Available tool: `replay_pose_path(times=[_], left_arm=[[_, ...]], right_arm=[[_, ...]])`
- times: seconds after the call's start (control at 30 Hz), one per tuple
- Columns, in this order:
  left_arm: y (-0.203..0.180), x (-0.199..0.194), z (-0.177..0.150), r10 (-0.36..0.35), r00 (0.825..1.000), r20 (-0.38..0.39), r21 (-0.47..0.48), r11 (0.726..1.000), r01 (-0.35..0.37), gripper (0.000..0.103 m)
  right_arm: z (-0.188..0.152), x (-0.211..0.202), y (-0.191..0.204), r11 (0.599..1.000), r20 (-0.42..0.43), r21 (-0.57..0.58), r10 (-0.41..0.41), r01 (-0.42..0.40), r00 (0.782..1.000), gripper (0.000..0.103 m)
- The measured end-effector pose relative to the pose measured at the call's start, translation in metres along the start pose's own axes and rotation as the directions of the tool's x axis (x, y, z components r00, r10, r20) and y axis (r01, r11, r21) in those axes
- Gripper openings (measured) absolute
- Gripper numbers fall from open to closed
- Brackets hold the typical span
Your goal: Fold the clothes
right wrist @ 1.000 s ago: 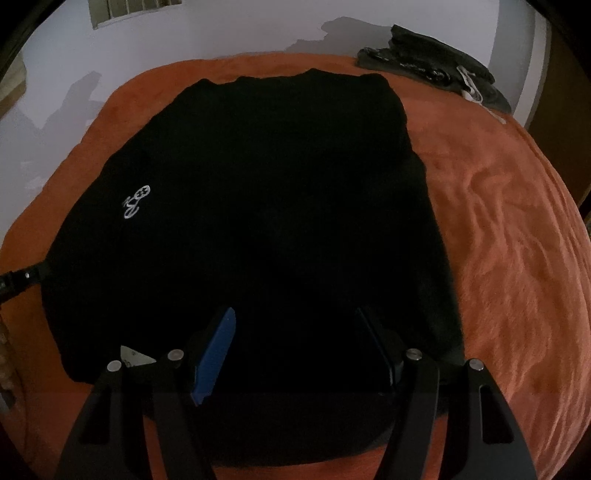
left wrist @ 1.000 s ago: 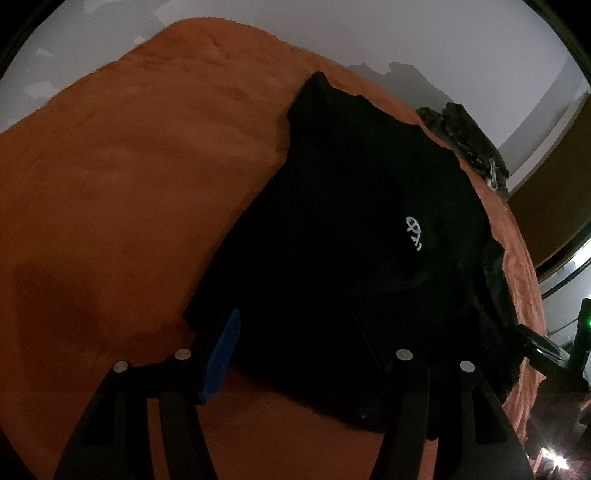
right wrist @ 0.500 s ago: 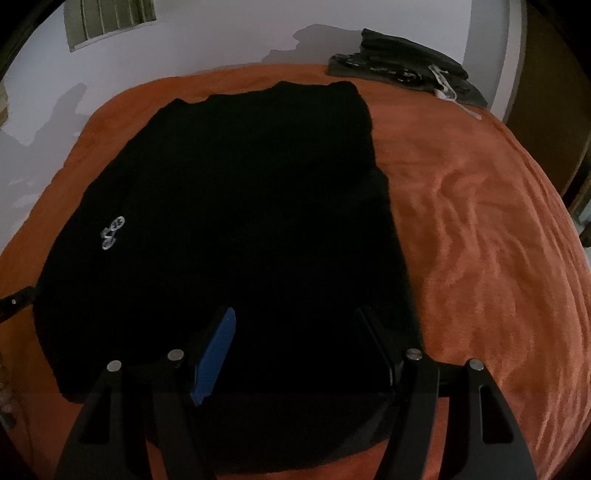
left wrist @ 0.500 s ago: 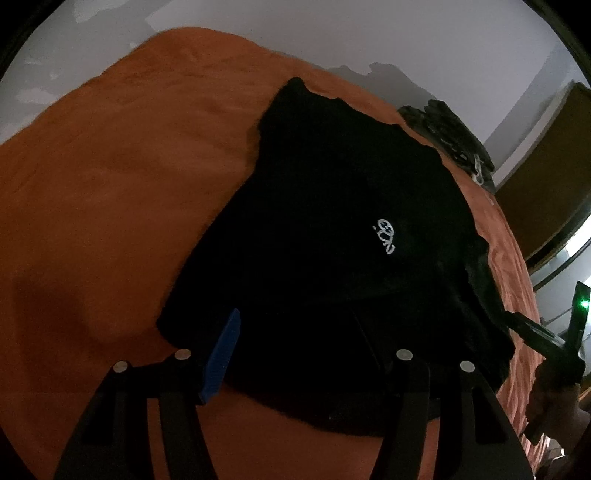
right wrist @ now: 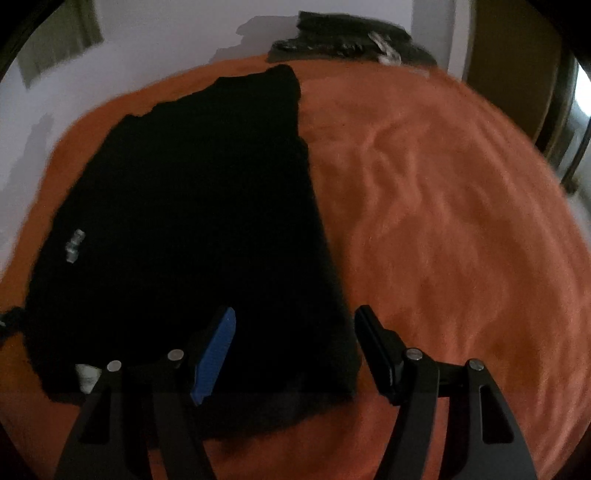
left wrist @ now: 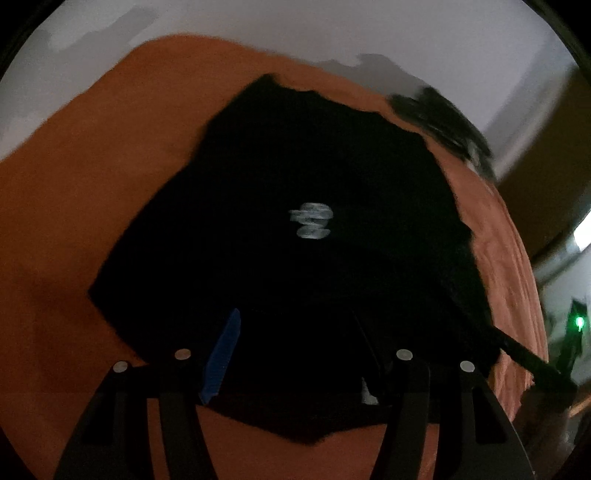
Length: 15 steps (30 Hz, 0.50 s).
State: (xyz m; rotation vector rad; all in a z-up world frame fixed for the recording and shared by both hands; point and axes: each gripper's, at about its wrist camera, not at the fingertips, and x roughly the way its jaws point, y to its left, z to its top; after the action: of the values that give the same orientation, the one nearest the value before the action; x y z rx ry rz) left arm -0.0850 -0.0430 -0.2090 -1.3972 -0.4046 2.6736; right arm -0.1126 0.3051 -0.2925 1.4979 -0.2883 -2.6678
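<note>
Orange and soft, a big blanket point(right wrist: 443, 206) covers the bed, and a pale wall point(left wrist: 332, 33) stands behind it. A black shirt point(right wrist: 192, 206) lies spread out on the blanket. It has a small white picture point(left wrist: 312, 221) on it. From the right wrist view, the shirt fills the left half of the bed, and the blanket to its right is bare and a bit wrinkly. A small white tag point(right wrist: 86, 374) peeks out at the near edge of the shirt.

At the far end of the bed, near the wall, sits a dark pile of other clothes point(right wrist: 351, 40). It is well apart from the black shirt.

The left gripper point(left wrist: 295, 328) hangs over the near edge of the shirt. Its two fingers are spread apart, and nothing is pinched between them. The shirt lies below the gap. One finger has a blue pad point(left wrist: 221, 358).

The right gripper point(right wrist: 295, 328) hangs over the near right corner of the shirt. Its fingers are spread apart too. The blue pad point(right wrist: 214, 354) is over the black cloth, and the other finger is over the orange blanket just beside the shirt's edge. It pinches nothing.

In the left wrist view, the right gripper shows at the far right edge as a dark stick, with a small green light point(left wrist: 580, 322) close by. Both pictures are a bit blurry.
</note>
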Motion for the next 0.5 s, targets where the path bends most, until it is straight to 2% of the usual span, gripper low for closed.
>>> replay_pose_path(times=[0.1,0.3,0.37,0.5], left_arm=[[-0.024,-0.003,-0.002,-0.03,1.0,-0.004,0.081,0.996,0.03,0.062],[-0.031,0.0,-0.006,-0.043,0.998,-0.034,0.126,0.991,0.047,0.062],[-0.032,0.002,-0.01,-0.008,0.999,-0.046,0.142,0.99,0.015,0.062],[-0.041,0.006,-0.013,-0.002,0.998,-0.063,0.173,0.985,0.013,0.062]], right_arm=[[-0.007,-0.004,-0.011,0.992,-0.011,0.043,0.122,-0.121,0.992,0.067],[-0.005,-0.002,-0.021,0.981,-0.006,0.111,0.158,-0.157,0.987,0.066],[-0.003,0.0,-0.027,0.973,0.002,0.154,0.173,-0.171,0.985,0.066],[-0.003,0.006,-0.038,0.963,-0.003,0.202,0.185,-0.181,0.983,0.058]])
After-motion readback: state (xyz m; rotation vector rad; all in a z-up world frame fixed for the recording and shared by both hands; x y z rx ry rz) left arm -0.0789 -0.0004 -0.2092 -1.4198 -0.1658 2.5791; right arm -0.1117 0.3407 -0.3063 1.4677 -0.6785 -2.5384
